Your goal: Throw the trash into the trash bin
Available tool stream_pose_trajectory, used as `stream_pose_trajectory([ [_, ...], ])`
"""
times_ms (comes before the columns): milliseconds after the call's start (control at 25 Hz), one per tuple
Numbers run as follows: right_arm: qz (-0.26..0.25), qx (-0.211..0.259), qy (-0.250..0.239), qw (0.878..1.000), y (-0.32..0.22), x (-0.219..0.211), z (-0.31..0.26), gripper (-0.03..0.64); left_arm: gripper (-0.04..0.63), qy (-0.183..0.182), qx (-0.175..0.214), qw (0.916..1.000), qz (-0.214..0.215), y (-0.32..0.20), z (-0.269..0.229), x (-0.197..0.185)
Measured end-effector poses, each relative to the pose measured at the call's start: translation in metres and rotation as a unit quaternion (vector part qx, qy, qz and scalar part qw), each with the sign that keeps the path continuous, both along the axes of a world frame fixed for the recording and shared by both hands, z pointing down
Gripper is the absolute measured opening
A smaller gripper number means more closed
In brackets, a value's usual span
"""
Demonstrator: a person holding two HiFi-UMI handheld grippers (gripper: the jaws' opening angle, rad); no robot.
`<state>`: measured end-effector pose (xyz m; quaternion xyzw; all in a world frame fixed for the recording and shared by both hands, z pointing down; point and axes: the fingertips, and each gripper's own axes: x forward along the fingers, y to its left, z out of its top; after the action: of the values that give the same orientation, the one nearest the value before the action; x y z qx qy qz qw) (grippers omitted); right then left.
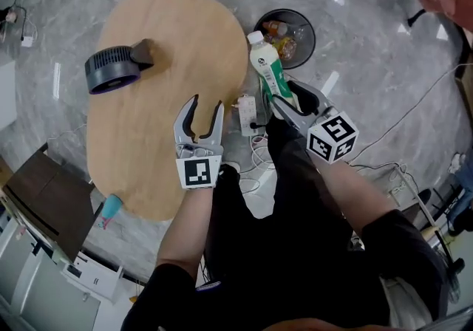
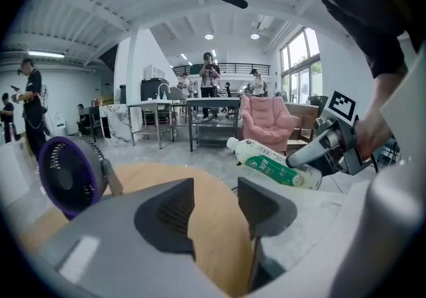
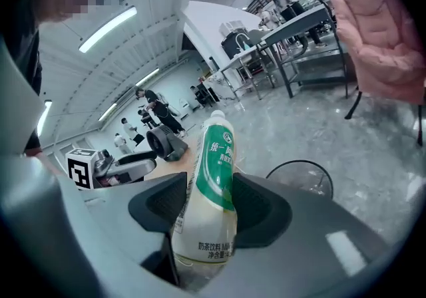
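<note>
Oval wooden table (image 1: 159, 41) carrying just small dark fan (image 1: 111, 71), trash bin (image 1: 312, 41) sitting on grey floor (image 1: 369, 56) right beside.

A pale plastic bottle (image 1: 267, 67) with a white cap and a green label is being held by its lower part in the right gripper (image 1: 287, 106), whose jaws are pressing on its two sides. It is pointing cap-first away from the person and tilting slightly upward, hanging above the grey floor (image 1: 355, 71). Its cap is reaching near the rim of the trash bin (image 1: 313, 40). The bin, round, dark and open-topped, is standing upright on the floor and holding a few pieces of rubbish (image 1: 281, 35).
</note>
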<state>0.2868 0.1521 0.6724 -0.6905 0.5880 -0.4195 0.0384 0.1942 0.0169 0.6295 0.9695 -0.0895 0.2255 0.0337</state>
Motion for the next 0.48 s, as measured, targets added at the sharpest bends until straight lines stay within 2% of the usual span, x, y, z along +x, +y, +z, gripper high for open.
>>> stream_pose_trajectory([
  [200,0.033,-0.046,0.005,0.998,0.039,0.05,0.039,0.242,0.216,-0.002,-0.007,0.9995,0.032,0.022,0.006,0.052],
  [400,0.064,-0.101,-0.034,0.992,0.054,0.091,0.102,0.242,0.216,-0.013,-0.018,0.998,0.059,0.033,0.019,0.083],
  [480,0.068,-0.125,-0.066,0.988,0.054,0.101,0.131,0.242,0.216,-0.017,-0.023,0.9978,0.06,0.035,0.022,0.091],
])
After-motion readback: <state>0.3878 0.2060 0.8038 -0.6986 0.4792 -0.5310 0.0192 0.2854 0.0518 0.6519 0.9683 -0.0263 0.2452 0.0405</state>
